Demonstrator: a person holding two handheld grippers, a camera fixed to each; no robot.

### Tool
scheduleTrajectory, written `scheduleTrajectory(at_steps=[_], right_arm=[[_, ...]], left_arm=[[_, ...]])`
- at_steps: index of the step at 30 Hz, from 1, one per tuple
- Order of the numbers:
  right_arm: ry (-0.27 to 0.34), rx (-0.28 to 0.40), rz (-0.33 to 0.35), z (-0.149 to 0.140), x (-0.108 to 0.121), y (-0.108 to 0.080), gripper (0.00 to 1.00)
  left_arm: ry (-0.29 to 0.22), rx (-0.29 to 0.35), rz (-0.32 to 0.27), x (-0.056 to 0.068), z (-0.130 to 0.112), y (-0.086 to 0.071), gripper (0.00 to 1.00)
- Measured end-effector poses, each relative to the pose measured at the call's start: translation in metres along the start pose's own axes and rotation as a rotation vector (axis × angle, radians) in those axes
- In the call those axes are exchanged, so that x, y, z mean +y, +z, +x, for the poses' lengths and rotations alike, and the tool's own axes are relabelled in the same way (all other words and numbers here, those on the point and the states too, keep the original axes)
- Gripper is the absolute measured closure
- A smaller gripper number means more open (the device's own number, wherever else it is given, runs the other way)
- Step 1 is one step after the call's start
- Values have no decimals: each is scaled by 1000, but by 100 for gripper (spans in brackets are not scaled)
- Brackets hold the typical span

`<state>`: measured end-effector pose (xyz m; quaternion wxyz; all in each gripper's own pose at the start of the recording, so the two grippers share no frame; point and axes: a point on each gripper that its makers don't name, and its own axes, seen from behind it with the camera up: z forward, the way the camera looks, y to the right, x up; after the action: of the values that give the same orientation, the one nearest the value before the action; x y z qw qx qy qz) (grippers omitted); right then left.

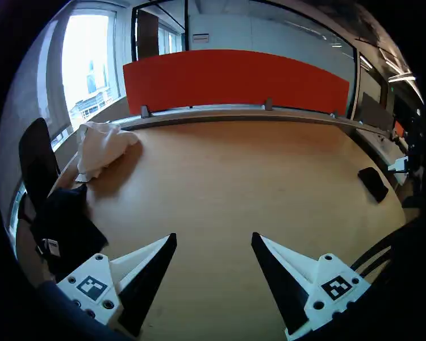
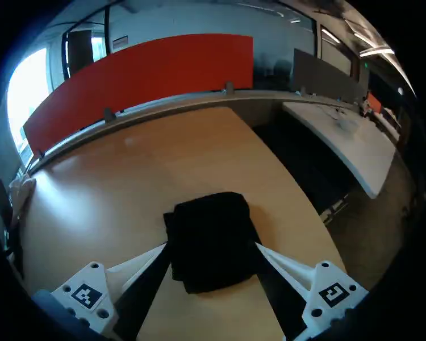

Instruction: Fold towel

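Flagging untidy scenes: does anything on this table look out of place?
Yes: a white towel lies crumpled in a heap, unfolded, at the far corner of the table by the window. The black towel between the open fingers of the right gripper looks neatly folded.

- This is an open-plan office.
- In the left gripper view, a long wooden desk (image 1: 241, 170) spreads from 6 toward 12 o'clock.
- A red divider (image 1: 236, 79) stands along its far edge at 12 o'clock.
- A tall window (image 1: 88, 62) at 10 o'clock shows buildings outside.
- A dark chair (image 1: 37, 159) sits beside the desk at 9 o'clock.
- In the right gripper view, a white desk (image 2: 349, 136) at 2 o'clock has a grey divider (image 2: 326, 71) behind it.
- Strip lights (image 2: 372, 51) hang from the ceiling at 1 o'clock.
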<state>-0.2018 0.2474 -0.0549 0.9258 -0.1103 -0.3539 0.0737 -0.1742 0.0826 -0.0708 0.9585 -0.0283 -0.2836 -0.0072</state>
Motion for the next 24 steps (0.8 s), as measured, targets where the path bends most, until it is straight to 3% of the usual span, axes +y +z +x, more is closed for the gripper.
scheduleTrajectory(at_steps=[8,15,24], right_arm=[[-47,102,6,22,-19,-7,0],[-41,212,30,50,-34,-20,0],[-57,400,45,85,-49,-42,0]], left_arm=[[0,19,13,-8,9,3,2],[-6,36,17,-14,18,6,2],[-7,63,24,-20,32,10,2]])
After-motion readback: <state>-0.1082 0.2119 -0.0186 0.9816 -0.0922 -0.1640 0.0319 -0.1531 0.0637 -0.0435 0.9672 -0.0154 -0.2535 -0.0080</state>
